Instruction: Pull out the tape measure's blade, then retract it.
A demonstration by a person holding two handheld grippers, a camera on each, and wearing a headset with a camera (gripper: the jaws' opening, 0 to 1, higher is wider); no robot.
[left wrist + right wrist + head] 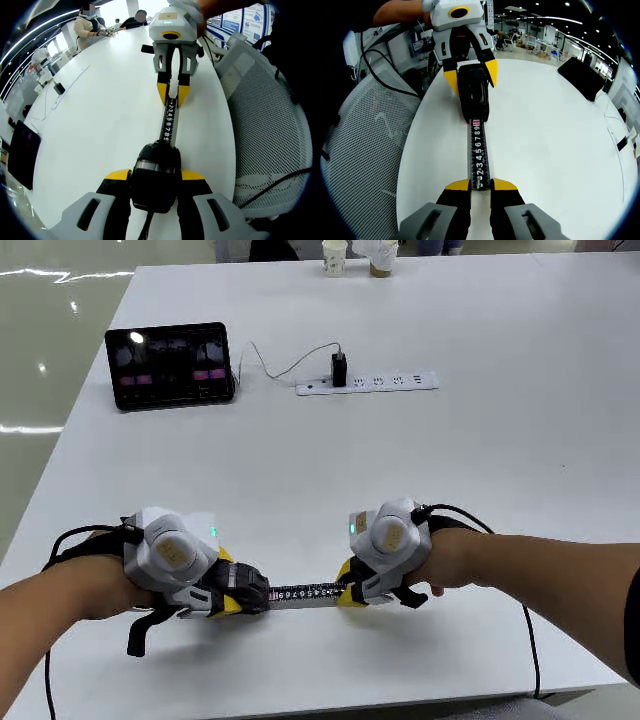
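The tape measure sits low over the near edge of the white worktop, right in front of the person. Its dark case is clamped between the yellow-tipped jaws of the left gripper. In the left gripper view the case fills the gap between the two jaws, which press against its sides.

A short length of blade is drawn out of the case and runs straight across to the right gripper. The strip is dark with white numbers and lies flat, just above the worktop or on it; I cannot tell which. The right gripper's jaws are pinched on the free end of the blade, with one yellow tip on each side of it. The two grippers face each other nose to nose, near one another, with the blade stretched between them.

Farther back on the worktop, to the left, a tablet stands propped up with its screen lit. Just to its right lies a white power strip with a black plug in it and a thin cable trailing toward the tablet. A paper cup stands at the far edge. A mesh chair is beside the worktop.
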